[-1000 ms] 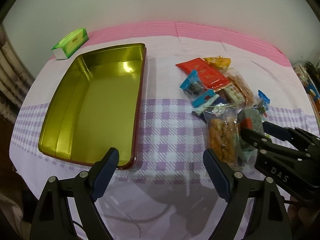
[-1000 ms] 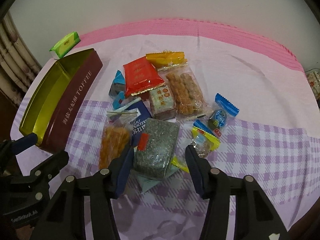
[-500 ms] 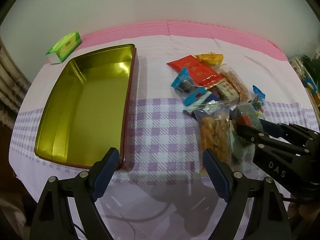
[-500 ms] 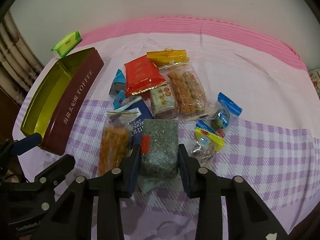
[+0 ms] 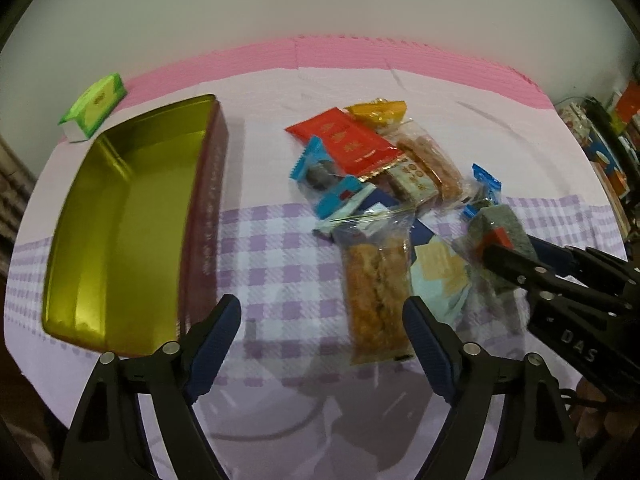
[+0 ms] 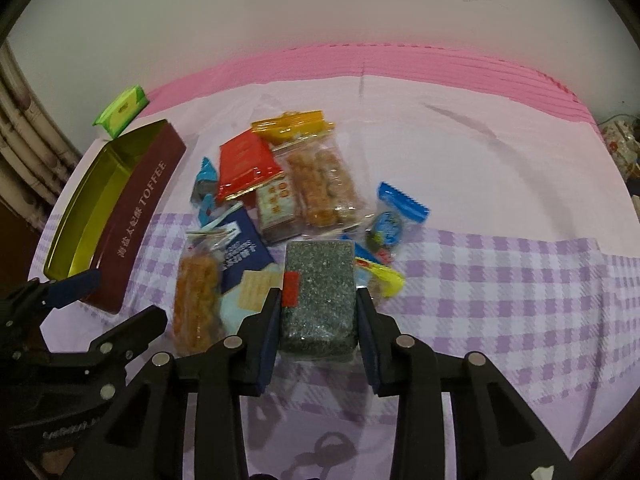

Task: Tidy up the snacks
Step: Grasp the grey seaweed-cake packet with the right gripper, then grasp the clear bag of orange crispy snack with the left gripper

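The right gripper (image 6: 317,308) has just clamped onto the grey speckled snack block (image 6: 320,292) and raised it off the pile, ready for the empty toffee tin (image 6: 132,216), while the left gripper (image 5: 322,338) hovers open, holding nothing.

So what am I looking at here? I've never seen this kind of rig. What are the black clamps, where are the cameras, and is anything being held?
No robot: a person holds a two-finger clamp in each hand, with a fisheye camera on each looking along the fingers. In the left view, the left gripper stands open above the checked cloth, beside the empty gold tin. In the right view, the right gripper is shut on a grey speckled pack. Behind it lies a pile of snacks, and a green box sits past the tin.
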The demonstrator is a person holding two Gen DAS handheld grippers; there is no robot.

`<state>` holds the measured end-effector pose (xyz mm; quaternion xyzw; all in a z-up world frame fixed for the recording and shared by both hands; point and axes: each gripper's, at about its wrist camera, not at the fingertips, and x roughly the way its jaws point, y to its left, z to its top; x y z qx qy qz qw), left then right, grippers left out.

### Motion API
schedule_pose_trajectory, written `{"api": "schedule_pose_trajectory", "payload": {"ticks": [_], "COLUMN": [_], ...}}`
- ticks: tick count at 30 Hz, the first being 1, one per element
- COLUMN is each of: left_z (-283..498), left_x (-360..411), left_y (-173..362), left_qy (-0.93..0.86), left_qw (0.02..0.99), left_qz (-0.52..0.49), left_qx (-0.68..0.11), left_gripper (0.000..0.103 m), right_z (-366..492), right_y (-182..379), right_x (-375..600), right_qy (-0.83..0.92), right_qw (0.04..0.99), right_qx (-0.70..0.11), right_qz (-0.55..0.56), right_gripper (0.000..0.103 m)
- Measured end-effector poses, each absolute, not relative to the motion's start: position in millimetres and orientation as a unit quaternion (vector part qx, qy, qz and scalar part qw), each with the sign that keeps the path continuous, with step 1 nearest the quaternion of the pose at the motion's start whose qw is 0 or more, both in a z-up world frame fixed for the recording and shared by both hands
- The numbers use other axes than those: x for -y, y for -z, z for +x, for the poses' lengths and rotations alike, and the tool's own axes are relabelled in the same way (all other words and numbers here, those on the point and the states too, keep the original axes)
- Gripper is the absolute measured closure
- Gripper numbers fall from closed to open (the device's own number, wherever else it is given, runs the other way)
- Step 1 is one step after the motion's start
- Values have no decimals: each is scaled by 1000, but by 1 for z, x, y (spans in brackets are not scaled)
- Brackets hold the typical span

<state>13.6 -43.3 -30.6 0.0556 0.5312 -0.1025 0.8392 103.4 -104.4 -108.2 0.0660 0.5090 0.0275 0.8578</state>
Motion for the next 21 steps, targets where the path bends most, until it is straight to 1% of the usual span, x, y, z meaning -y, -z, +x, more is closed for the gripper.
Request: {"api": "schedule_pose_trajectory", "payload": {"ticks": [5, 16, 20, 21], "left_z": [21, 32, 32, 32], "left_x": [52, 61, 59, 57], "left_y": [38, 54, 64, 66], "left_qy": [110, 124, 121, 121], "left_qw": [833, 824, 814, 813], "left_qz": [59, 55, 56, 53], "left_qx": [-539, -551, -565, -568], "left_gripper": [25, 26, 35, 36], "right_z": [101, 96, 94, 93], "right_y": [108, 118, 125, 127], "right_x": [123, 169, 178, 180], "right_qy": [-9, 40, 51, 53], "right_qw": [858, 853, 847, 847], "right_qx": [-507, -512, -519, -520], "right_qz": [77, 97, 101, 101], "right_gripper": [70, 70, 70, 70]}}
